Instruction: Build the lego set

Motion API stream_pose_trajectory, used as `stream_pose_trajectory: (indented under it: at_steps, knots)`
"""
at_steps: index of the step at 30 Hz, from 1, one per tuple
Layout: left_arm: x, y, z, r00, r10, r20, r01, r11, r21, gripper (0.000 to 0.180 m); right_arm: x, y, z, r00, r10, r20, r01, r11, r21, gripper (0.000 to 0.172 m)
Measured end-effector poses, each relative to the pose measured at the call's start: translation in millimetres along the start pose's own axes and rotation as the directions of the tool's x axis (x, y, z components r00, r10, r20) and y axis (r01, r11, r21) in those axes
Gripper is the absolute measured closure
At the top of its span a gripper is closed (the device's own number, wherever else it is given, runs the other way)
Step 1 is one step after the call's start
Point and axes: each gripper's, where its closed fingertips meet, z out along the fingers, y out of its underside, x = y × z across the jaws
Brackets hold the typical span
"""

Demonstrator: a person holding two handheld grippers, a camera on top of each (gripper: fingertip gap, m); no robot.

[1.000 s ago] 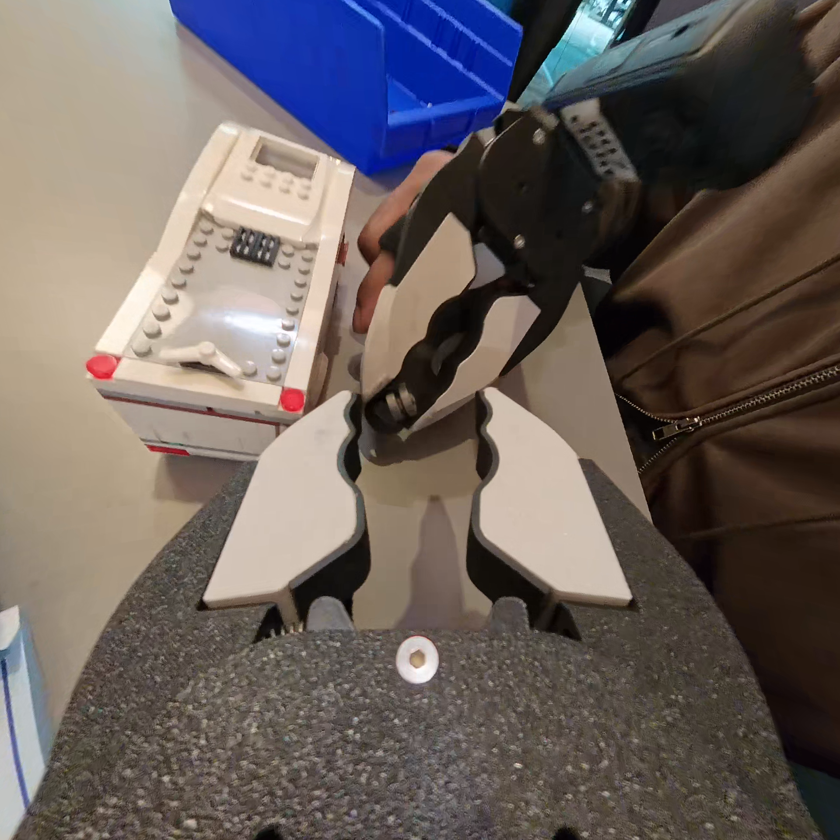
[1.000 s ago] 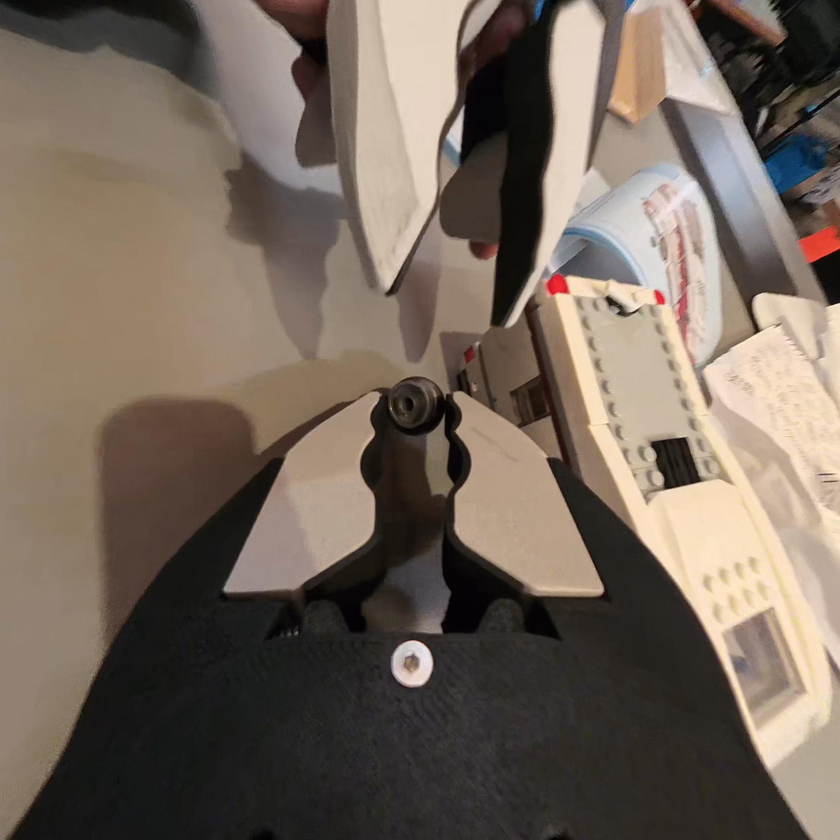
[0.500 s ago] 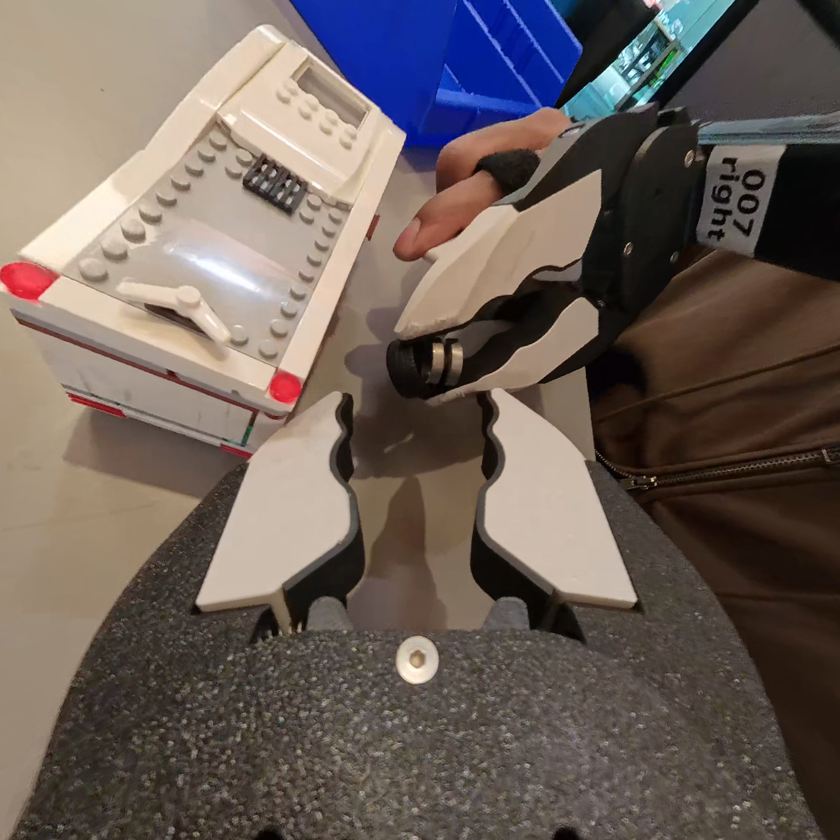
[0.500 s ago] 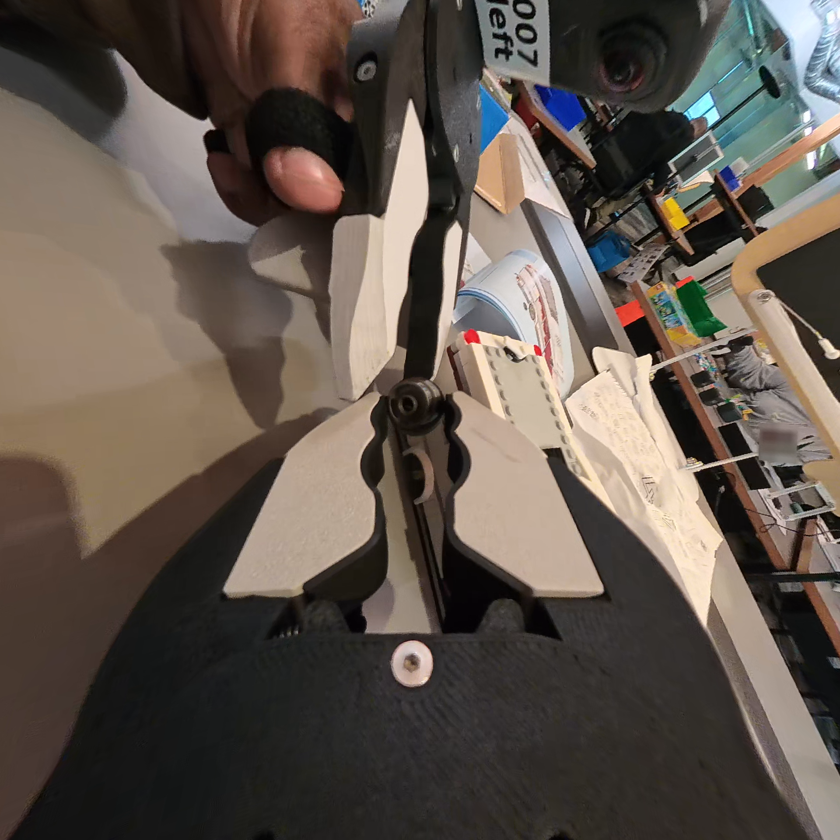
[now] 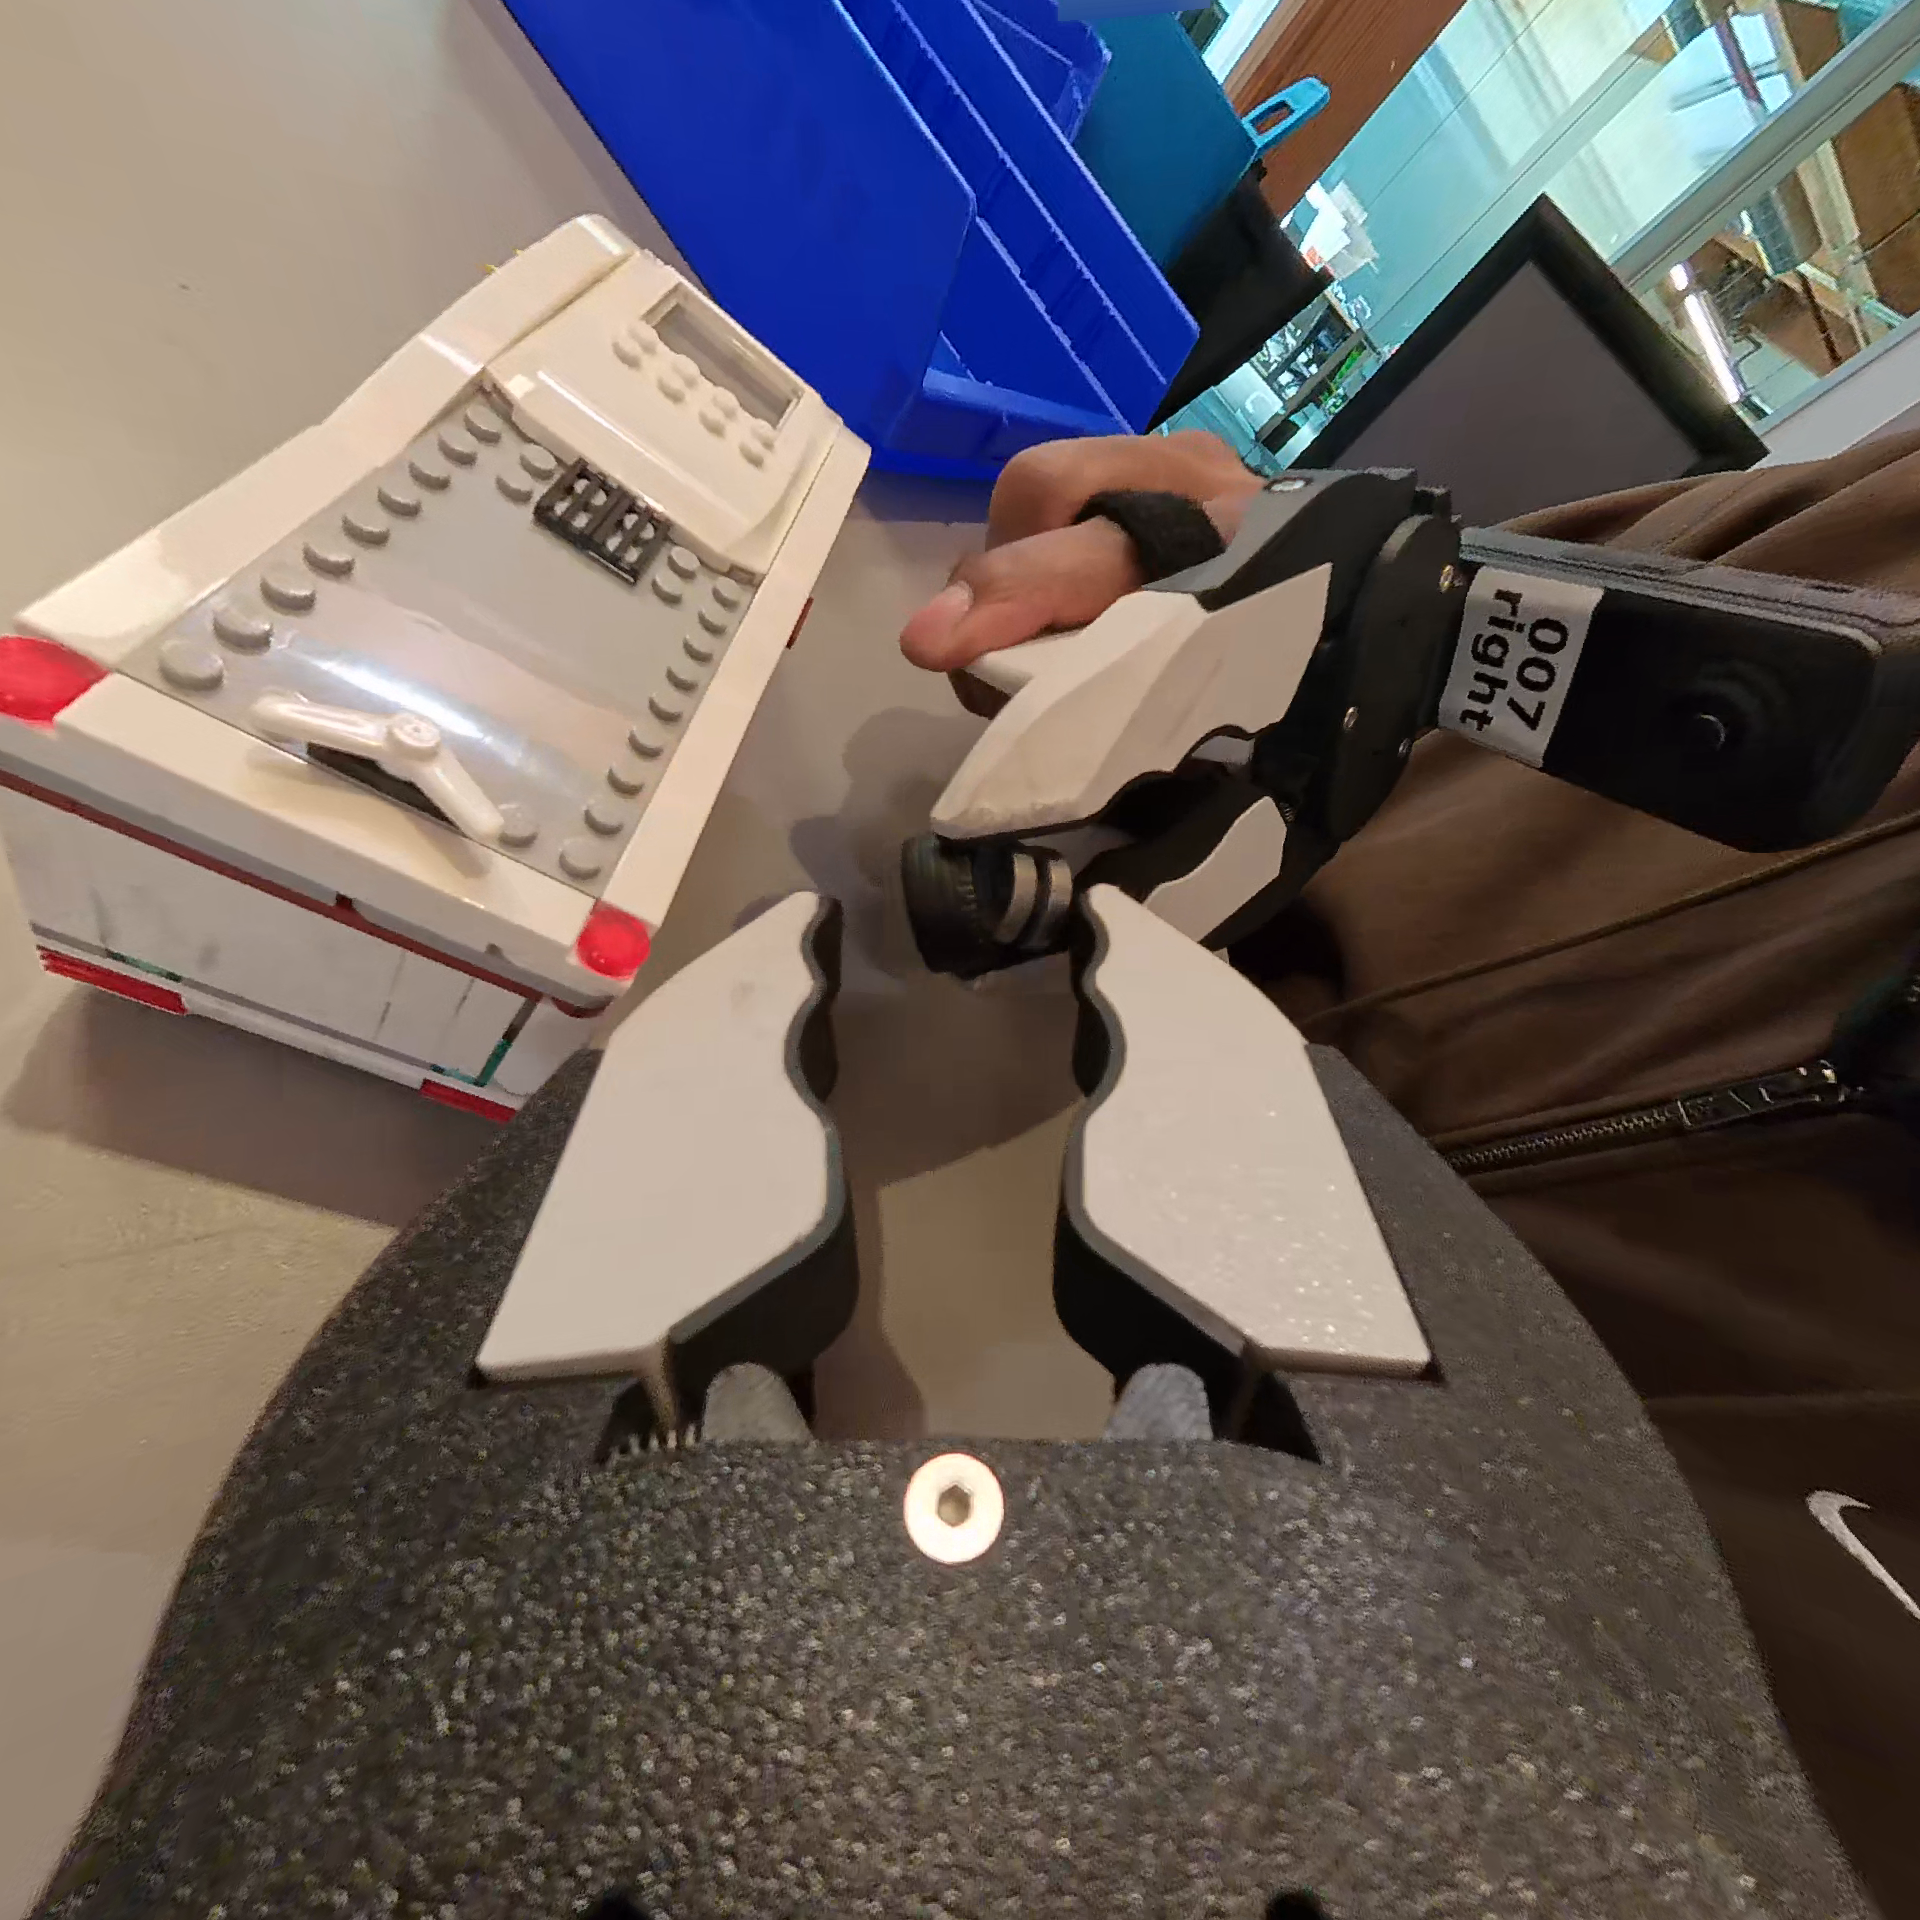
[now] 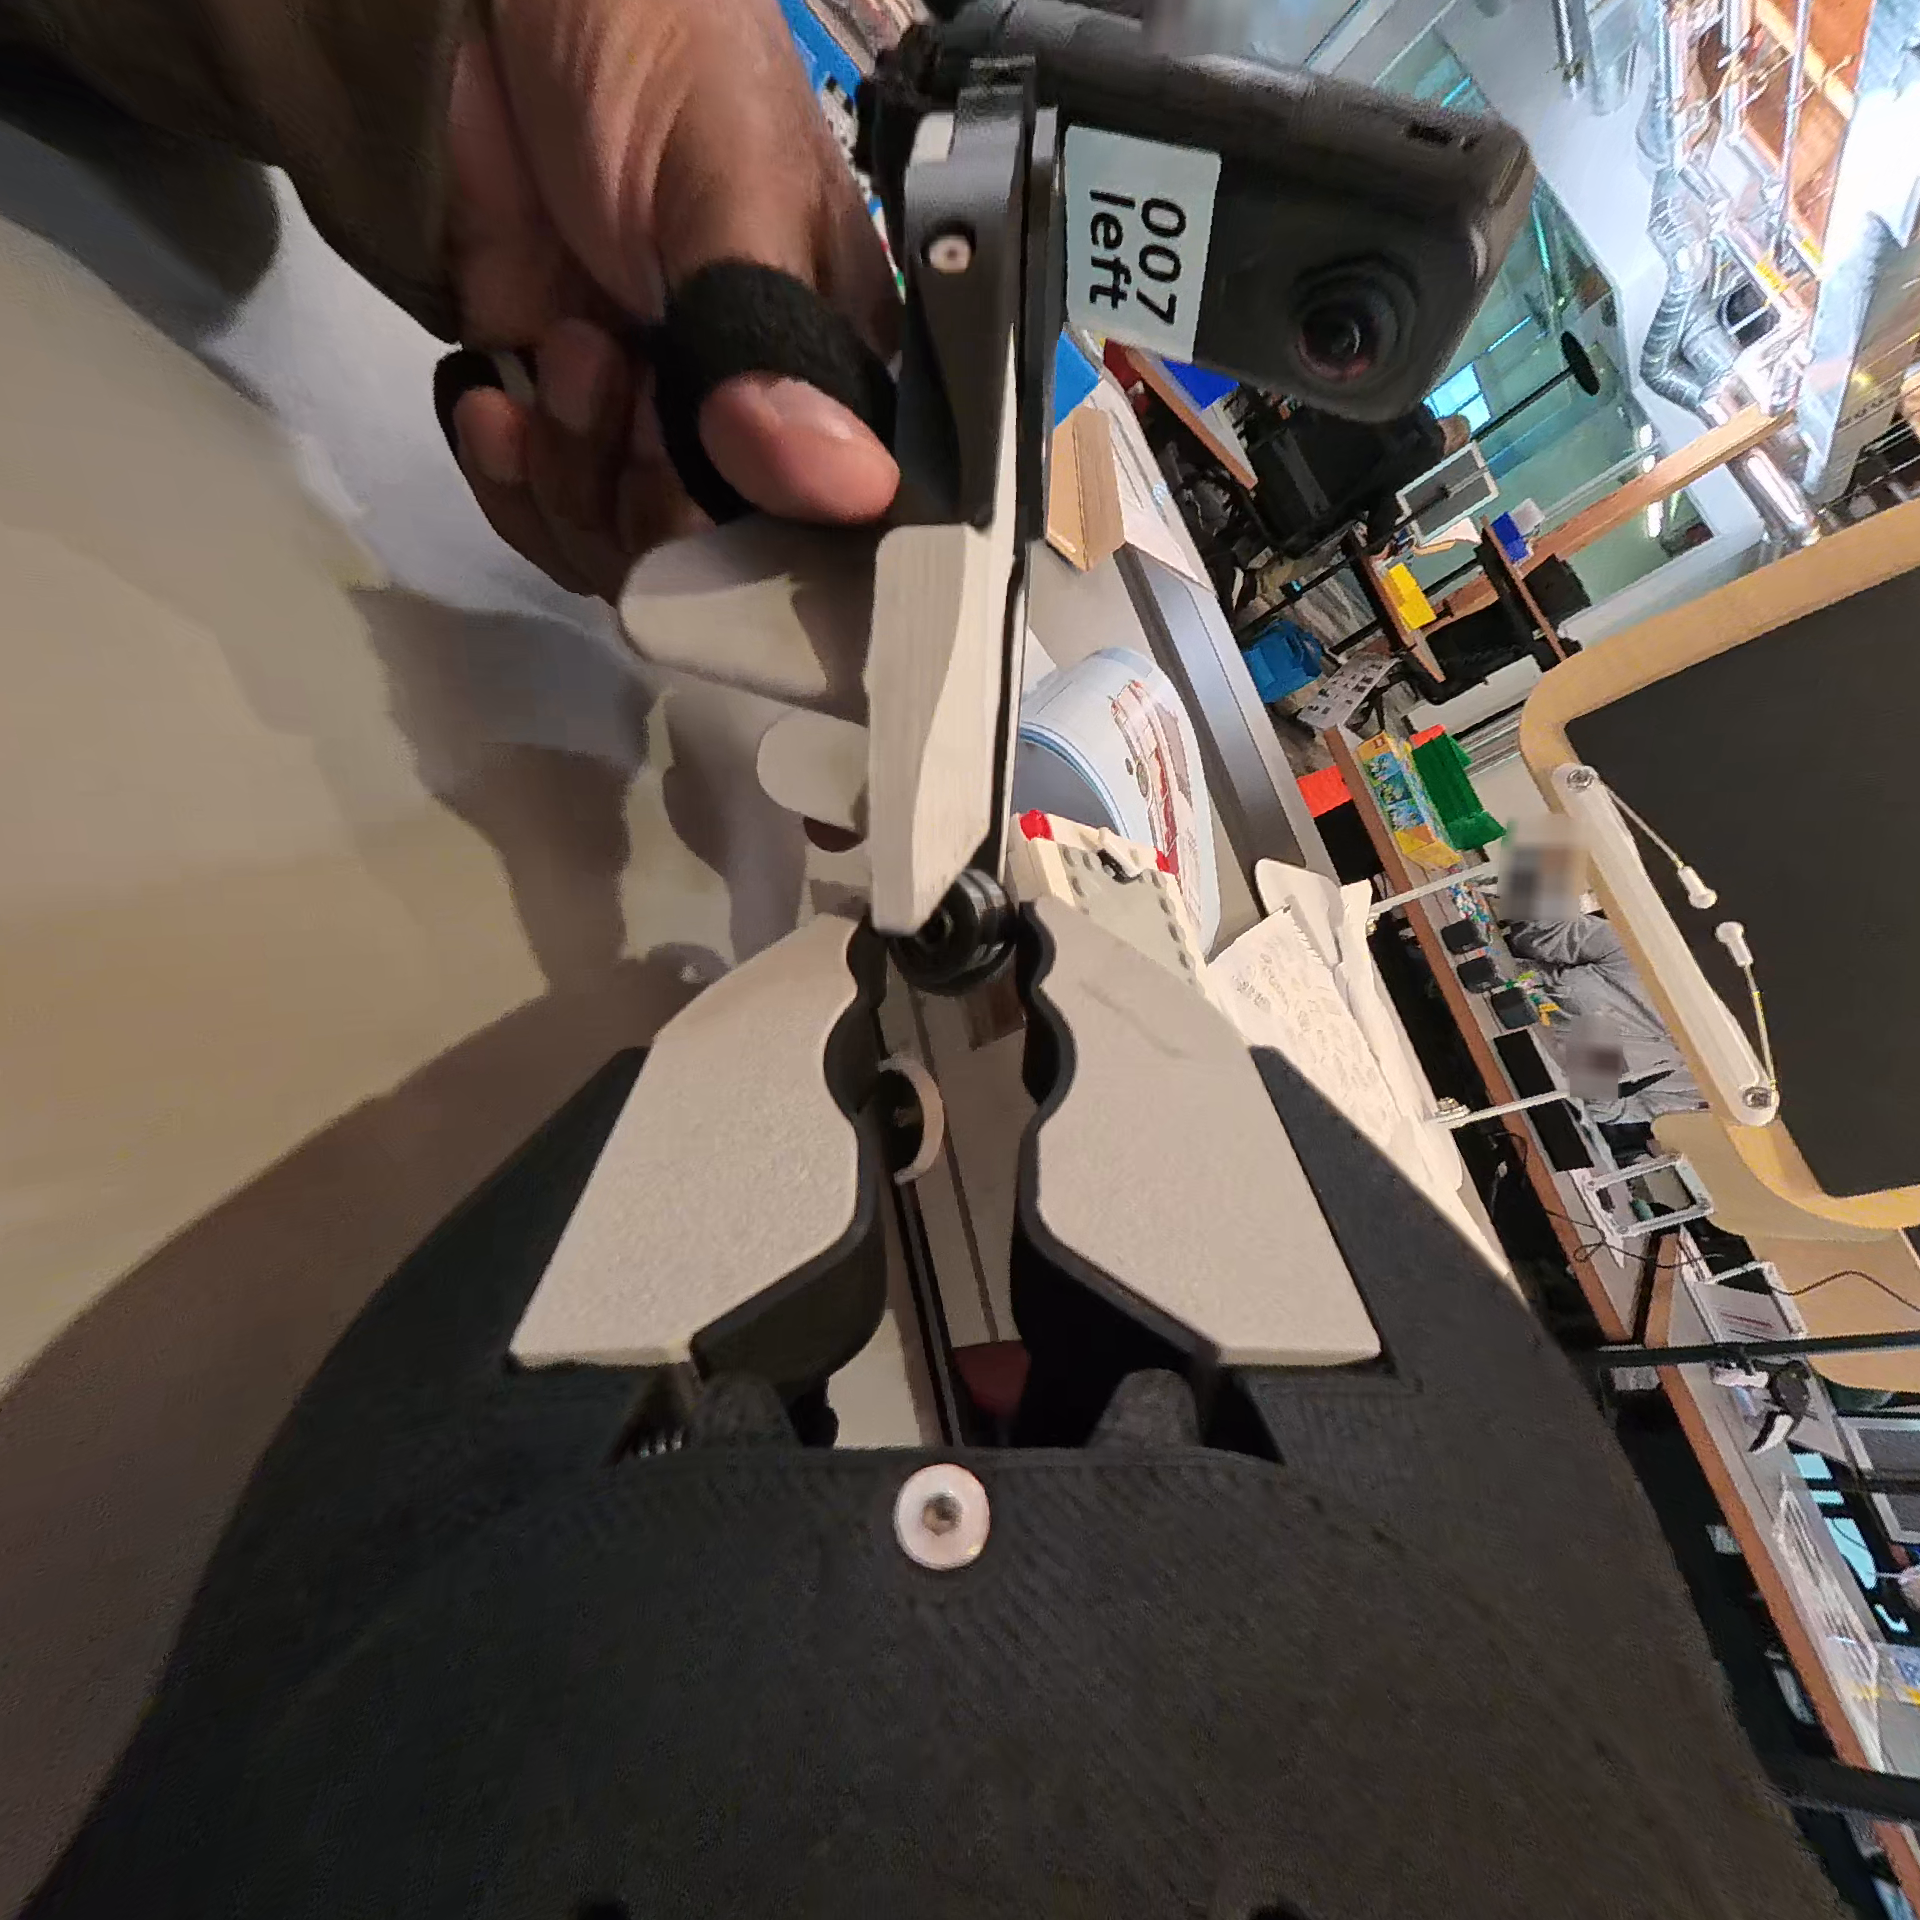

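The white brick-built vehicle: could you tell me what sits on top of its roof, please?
On the white brick-built vehicle, the grey studded roof plate carries a black grille piece and a white lever-like piece, with red round studs at the corners. Its interior is covered.
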Motion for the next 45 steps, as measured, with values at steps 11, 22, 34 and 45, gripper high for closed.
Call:
stream_pose_trajectory:
  at_steps: [11,22,34,45]
  knots:
    - [-0.6,-13.6,-7.9,1.000,0.029,-0.010,-0.028,0.995,0.099,0.157,8.0,-3.7,-4.2,1.000,0.006,-0.028,-0.005,0.999,0.040,0.150]
    - [11.6,-22.7,-16.5,0.974,0.226,-0.019,-0.221,0.964,0.149,0.158,15.0,-10.6,-17.7,0.916,0.330,0.228,-0.367,0.919,0.145,0.138]
    - [27.1,-1.4,-2.1,0.830,0.557,0.006,-0.558,0.830,0.010,0.158,-8.1,-18.3,-26.1,0.727,0.451,0.519,-0.568,0.818,0.085,0.139]
    - [28.1,4.0,-0.2,0.824,0.567,-0.017,-0.567,0.823,-0.034,0.157,-9.6,-17.0,-27.5,0.713,0.447,0.541,-0.575,0.814,0.085,0.149]
